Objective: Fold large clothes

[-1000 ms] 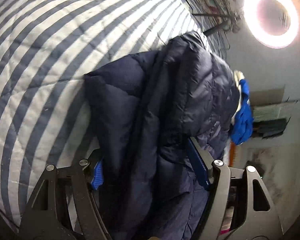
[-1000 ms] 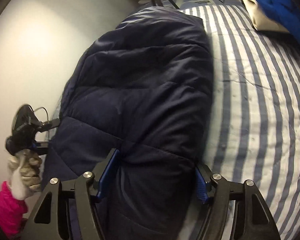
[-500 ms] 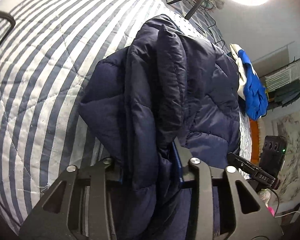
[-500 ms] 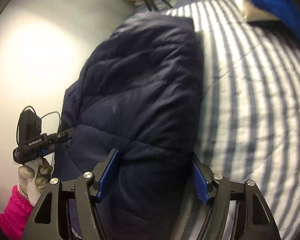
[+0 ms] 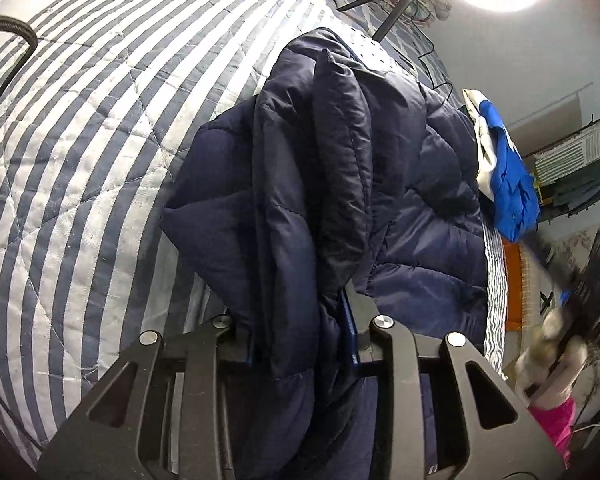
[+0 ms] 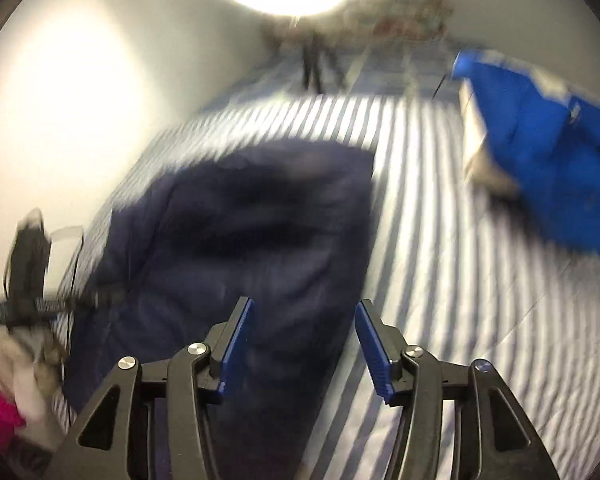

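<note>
Striped bedding (image 5: 80,168) fills the left wrist view, with a ring light glaring at the top and a bright blue garment (image 5: 512,184) bundled at the far side of the bed. On it lies the navy puffer jacket (image 5: 420,208), and the left tool (image 5: 300,328) is clamped on a thick ridge of its quilted fabric, which stands up between the fingers while the rest lies on the bed. At the right edge a gloved hand (image 5: 548,364) carries the other tool, too blurred to read. From the right wrist view — smeared by motion — the right tool (image 6: 304,340) hangs above the jacket's near end with its blue pads well apart and closing, nothing between them. The jacket (image 6: 252,232) looks doubled lengthwise on the stripes. To do this step well, I'd judge, keep the left grip firm and low so the slippery layers don't slide apart, and have the free tool take a matching edge — both layers, not just the top — before lifting, so the next fold lands square.
</note>
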### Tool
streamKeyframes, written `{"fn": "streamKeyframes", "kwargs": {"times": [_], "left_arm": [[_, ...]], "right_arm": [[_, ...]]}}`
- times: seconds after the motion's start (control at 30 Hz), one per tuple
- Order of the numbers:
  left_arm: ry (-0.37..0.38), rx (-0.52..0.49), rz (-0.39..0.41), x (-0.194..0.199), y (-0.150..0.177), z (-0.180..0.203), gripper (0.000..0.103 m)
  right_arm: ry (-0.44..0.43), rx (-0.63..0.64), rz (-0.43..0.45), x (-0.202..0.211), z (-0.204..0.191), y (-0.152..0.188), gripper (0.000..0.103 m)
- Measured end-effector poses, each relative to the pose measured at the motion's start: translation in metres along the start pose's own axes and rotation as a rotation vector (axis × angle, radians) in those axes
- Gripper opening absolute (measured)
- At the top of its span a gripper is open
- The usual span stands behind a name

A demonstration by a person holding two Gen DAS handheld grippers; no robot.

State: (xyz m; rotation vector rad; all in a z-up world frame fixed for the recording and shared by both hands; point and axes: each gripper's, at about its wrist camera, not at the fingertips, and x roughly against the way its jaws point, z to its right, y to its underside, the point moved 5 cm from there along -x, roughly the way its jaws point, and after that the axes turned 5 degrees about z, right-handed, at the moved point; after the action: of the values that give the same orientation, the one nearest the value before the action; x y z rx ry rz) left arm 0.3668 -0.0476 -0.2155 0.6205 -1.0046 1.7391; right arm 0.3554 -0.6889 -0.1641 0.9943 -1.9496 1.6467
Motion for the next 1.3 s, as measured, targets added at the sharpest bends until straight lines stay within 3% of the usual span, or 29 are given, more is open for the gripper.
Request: {"fn": "streamKeyframes", "kwargs": {"times": [0.1, 0.27, 0.37, 0.47, 0.67, 0.73, 0.77, 0.87, 0.93, 1.0, 1.03, 1.1, 1.3], "left_arm": [[0.007, 0.002, -0.002, 0.001, 0.001, -0.001, 0.031], [0.010, -0.006, -0.003, 0.001, 0.000, -0.002, 0.031], [0.003, -0.022, 0.004, 0.002, 0.001, -0.001, 0.031], [0.010, -0.019, 0.002, 0.002, 0.002, -0.005, 0.031], [0.028, 0.000, -0.006, 0.006, 0.003, -0.011, 0.031], [0.036, 0.009, -0.008, 0.007, 0.004, -0.013, 0.031], [0.040, 0.017, -0.010, 0.008, 0.004, -0.015, 0.031], [0.036, 0.022, -0.009, 0.010, 0.005, -0.015, 0.031], [0.027, 0.019, -0.006, 0.011, 0.006, -0.015, 0.031], [0.018, 0.017, -0.004, 0.012, 0.007, -0.015, 0.031], [0.016, 0.021, -0.003, 0.012, 0.007, -0.015, 0.031], [0.011, 0.028, -0.001, 0.010, 0.006, -0.013, 0.031], [-0.018, 0.018, 0.006, 0.008, 0.005, -0.007, 0.031]], "right_arm": [[-0.029, 0.000, 0.041, -0.019, 0.012, -0.027, 0.035], [-0.038, 0.032, 0.025, -0.082, 0.015, -0.037, 0.034], [0.002, 0.060, -0.038, -0.132, 0.000, -0.028, 0.034], [0.032, 0.051, -0.121, -0.159, 0.026, -0.008, 0.033], [0.026, 0.030, -0.083, -0.109, 0.008, -0.019, 0.037], [0.002, 0.016, -0.039, -0.065, -0.008, -0.015, 0.067], [0.005, 0.020, -0.028, -0.052, -0.022, -0.012, 0.072], [-0.012, 0.005, -0.060, -0.014, -0.056, 0.018, 0.073], [-0.024, -0.048, -0.105, 0.008, -0.052, 0.046, 0.073], [-0.047, -0.107, -0.142, -0.005, -0.073, 0.056, 0.073], [-0.065, -0.145, -0.165, -0.001, -0.062, 0.069, 0.073], [-0.077, -0.180, -0.196, -0.012, -0.091, 0.083, 0.073], [-0.178, -0.317, -0.218, -0.036, -0.067, 0.093, 0.072]]}}
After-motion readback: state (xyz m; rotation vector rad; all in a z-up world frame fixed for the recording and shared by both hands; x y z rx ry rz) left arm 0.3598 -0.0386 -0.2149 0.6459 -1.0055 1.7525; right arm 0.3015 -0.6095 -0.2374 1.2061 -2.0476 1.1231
